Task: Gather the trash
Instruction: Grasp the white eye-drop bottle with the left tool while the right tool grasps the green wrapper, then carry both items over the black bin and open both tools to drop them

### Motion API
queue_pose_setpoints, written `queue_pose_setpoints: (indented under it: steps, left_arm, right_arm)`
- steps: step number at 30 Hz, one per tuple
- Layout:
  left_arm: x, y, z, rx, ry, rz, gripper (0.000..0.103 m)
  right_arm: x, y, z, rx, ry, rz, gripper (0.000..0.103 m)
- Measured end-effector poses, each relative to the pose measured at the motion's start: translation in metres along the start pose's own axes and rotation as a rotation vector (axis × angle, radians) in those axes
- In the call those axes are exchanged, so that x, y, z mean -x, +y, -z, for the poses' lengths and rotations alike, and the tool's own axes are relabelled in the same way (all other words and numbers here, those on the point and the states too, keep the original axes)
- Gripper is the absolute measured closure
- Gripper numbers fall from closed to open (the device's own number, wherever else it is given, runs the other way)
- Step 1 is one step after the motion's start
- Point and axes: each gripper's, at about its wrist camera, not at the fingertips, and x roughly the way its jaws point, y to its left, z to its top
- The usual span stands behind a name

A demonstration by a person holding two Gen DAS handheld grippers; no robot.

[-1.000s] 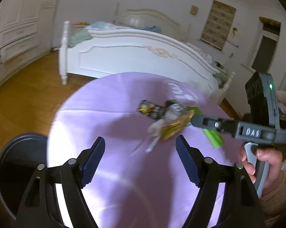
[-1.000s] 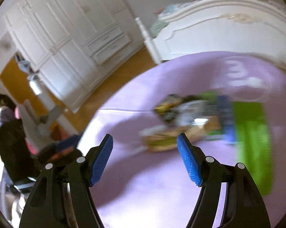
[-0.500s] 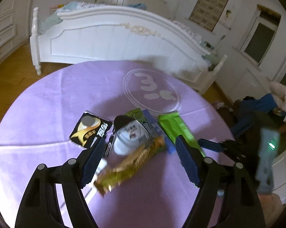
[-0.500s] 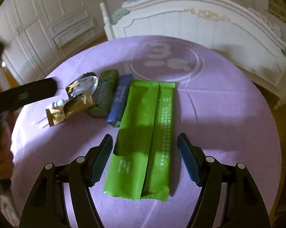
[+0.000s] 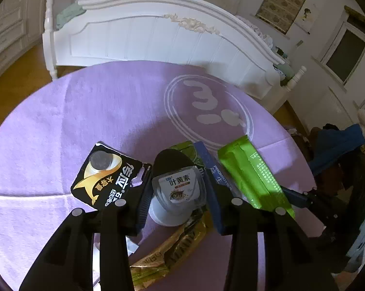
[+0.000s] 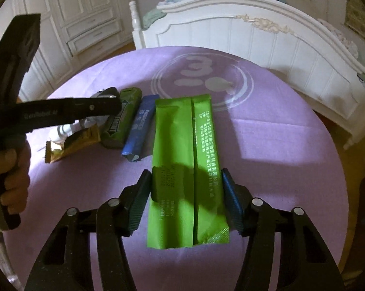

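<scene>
Trash lies between both tongs: the left tongs [image 5: 177,191], just narrowed, bracket the small cup [image 5: 178,190]; the right tongs [image 6: 186,197], just narrowed, straddle the green sachet [image 6: 184,169], lengthwise ahead

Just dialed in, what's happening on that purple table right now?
A person is clearing wrappers off the purple table with a handheld gripper in each hand. The left gripper has just been closing around a small clear bottle that lies in the pile beside a black battery card and a gold wrapper. The right gripper has just been closing on the wide green pouch, its pads at the pouch's edges. Nothing is lifted yet.
</scene>
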Motion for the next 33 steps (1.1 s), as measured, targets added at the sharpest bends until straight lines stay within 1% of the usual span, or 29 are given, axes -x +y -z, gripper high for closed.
queue_pose_setpoints:
  steps: [1, 2, 3, 4, 8, 10, 13, 16, 19, 22, 26, 29, 33]
  left_arm:
    - [0.001, 0.0, 0.001, -0.002, -0.006, 0.0, 0.062]
    - [0.003, -0.001, 0.002, -0.001, -0.015, 0.004, 0.062]
    - [0.004, -0.002, 0.002, 0.001, -0.023, 0.009, 0.062]
    - [0.008, -0.003, 0.004, -0.001, -0.034, 0.019, 0.062]
    - [0.025, -0.008, 0.008, -0.024, -0.068, 0.041, 0.062]
    - [0.036, -0.009, 0.012, -0.018, -0.088, 0.066, 0.062]
    - [0.054, -0.008, 0.019, -0.004, -0.121, 0.093, 0.062]
    - [0.072, -0.003, 0.027, 0.004, -0.157, 0.105, 0.062]
    - [0.09, 0.007, 0.037, 0.036, -0.189, 0.12, 0.062]
    - [0.109, 0.019, 0.049, 0.058, -0.224, 0.113, 0.062]
    - [0.135, 0.036, 0.067, 0.09, -0.27, 0.09, 0.062]
    - [0.154, 0.052, 0.081, 0.12, -0.303, 0.074, 0.062]
    - [0.179, 0.074, 0.099, 0.153, -0.345, 0.031, 0.062]
  right_arm:
    - [0.0, -0.002, -0.001, -0.011, -0.002, -0.009, 0.054]
    - [0.002, -0.008, 0.0, -0.034, -0.009, -0.032, 0.059]
    - [0.003, -0.012, 0.0, -0.059, -0.016, -0.057, 0.061]
    - [0.005, -0.018, 0.001, -0.089, -0.024, -0.082, 0.066]
    - [0.015, -0.029, 0.008, -0.169, -0.05, -0.149, 0.078]
    - [0.02, -0.032, 0.014, -0.2, -0.062, -0.183, 0.081]
    - [0.025, -0.036, 0.021, -0.257, -0.06, -0.234, 0.083]
    - [0.031, -0.039, 0.022, -0.297, -0.073, -0.274, 0.085]
    - [0.047, -0.039, 0.02, -0.322, -0.104, -0.313, 0.085]
    - [0.059, -0.029, 0.011, -0.309, -0.127, -0.345, 0.085]
    - [0.073, 0.0, -0.001, -0.246, -0.143, -0.38, 0.085]
    - [0.077, 0.03, -0.009, -0.197, -0.135, -0.422, 0.085]
    - [0.077, 0.073, -0.016, -0.124, -0.113, -0.468, 0.085]
